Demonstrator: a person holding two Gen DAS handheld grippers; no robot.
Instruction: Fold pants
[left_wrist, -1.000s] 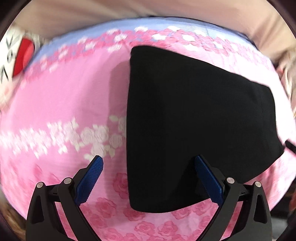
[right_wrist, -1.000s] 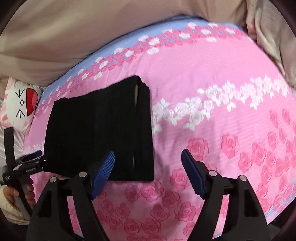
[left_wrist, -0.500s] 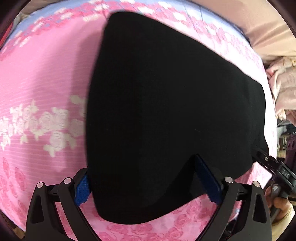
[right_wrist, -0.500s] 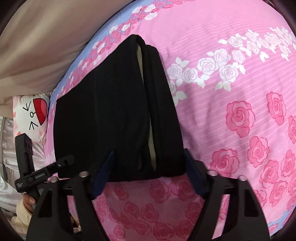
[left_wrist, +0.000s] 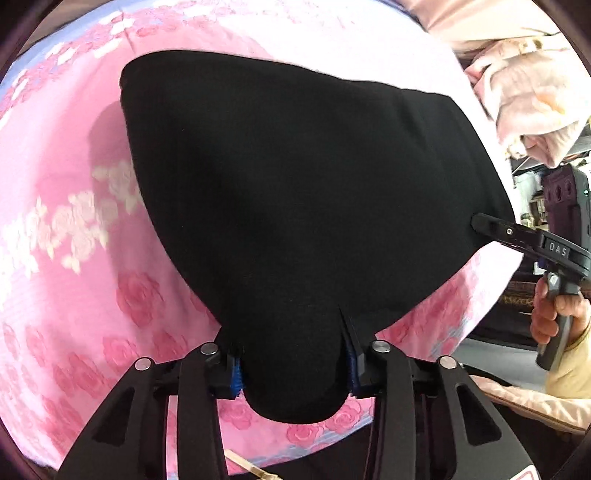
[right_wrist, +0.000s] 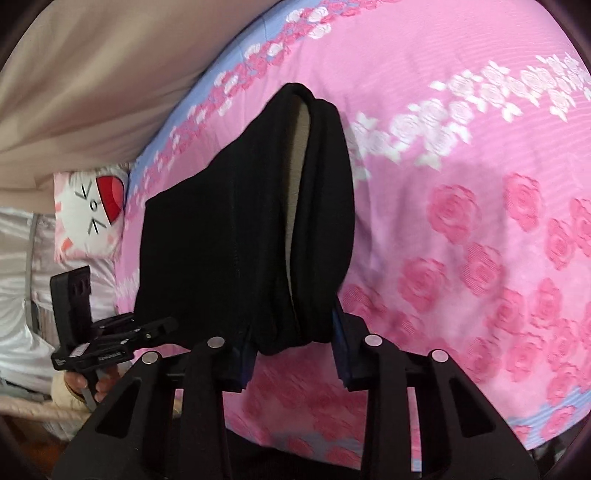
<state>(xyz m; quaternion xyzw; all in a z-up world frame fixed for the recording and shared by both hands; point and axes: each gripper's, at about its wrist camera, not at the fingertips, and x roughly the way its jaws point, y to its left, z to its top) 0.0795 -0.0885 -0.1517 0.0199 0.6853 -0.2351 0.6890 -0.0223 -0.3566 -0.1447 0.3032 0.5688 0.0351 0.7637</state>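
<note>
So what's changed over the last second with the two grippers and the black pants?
Both grippers came in from open and clear of the cloth. The left gripper now has the near corner of the black pants between its closing jaws; the right gripper is closing on the other near corner, at the layered edge. The cloth bunches at both grips. The pants stay folded on the pink floral bedspread.

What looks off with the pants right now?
Nothing damaged. The black pants lie folded on the pink sheet; the left gripper and right gripper are closing on their near corners.
</note>
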